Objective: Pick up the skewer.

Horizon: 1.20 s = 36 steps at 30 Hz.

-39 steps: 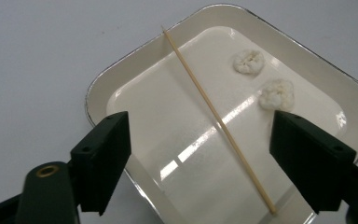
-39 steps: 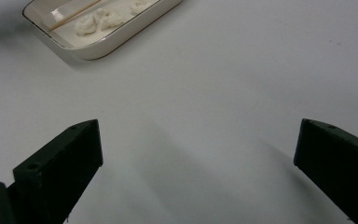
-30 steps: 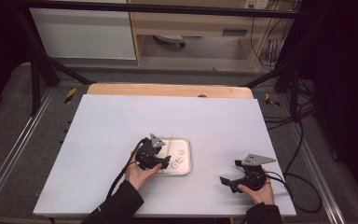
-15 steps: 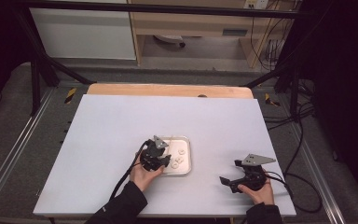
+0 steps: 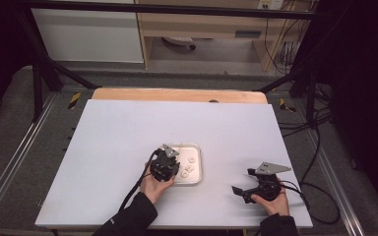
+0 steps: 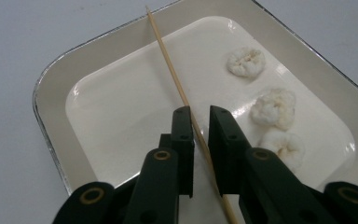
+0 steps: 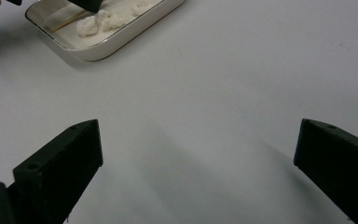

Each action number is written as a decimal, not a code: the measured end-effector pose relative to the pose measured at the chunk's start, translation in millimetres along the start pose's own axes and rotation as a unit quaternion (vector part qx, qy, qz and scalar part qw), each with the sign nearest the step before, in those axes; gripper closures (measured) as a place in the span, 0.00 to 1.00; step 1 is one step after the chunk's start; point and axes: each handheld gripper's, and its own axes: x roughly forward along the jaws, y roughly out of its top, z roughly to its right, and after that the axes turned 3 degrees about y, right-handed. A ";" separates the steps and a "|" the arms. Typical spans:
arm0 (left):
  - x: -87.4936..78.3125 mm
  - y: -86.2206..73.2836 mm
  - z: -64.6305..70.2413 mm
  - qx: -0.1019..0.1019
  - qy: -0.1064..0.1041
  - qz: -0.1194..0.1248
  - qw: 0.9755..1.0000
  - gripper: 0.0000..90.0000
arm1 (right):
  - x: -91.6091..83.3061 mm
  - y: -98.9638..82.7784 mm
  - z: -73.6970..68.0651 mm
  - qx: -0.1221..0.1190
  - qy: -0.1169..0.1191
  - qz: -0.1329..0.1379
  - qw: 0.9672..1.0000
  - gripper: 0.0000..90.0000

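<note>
A thin wooden skewer is seen lying slanted in the white tray, between the left gripper jaws, which have just been closing – contact cannot be told. The right gripper is held wide open above the table.

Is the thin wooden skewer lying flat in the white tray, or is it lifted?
Cannot tell. The thin wooden skewer runs between the left gripper jaws, which have just been closing, out over the white rectangular tray's rim.
</note>
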 end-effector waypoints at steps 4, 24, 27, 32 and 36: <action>-0.5 -0.9 1.6 -0.008 0.008 0.002 1.000 0.93 | 0.0 -0.1 -0.2 0.001 0.000 0.000 1.000 0.02; -7.4 -3.5 -2.9 -0.023 0.008 0.021 0.999 0.98 | 0.2 0.0 -0.2 0.000 0.000 0.000 1.000 0.02; -9.8 -3.3 -3.6 -0.020 0.007 0.023 1.000 0.98 | 0.3 0.0 -0.2 0.000 0.000 0.000 1.000 0.02; -18.7 -3.9 -7.2 -0.004 0.001 0.032 0.999 0.98 | 0.4 0.0 -0.4 0.000 0.000 0.001 1.000 0.02; -24.0 -4.7 -10.7 0.008 -0.006 0.034 0.999 0.98 | 0.5 0.0 -0.2 -0.003 -0.002 0.000 1.000 0.02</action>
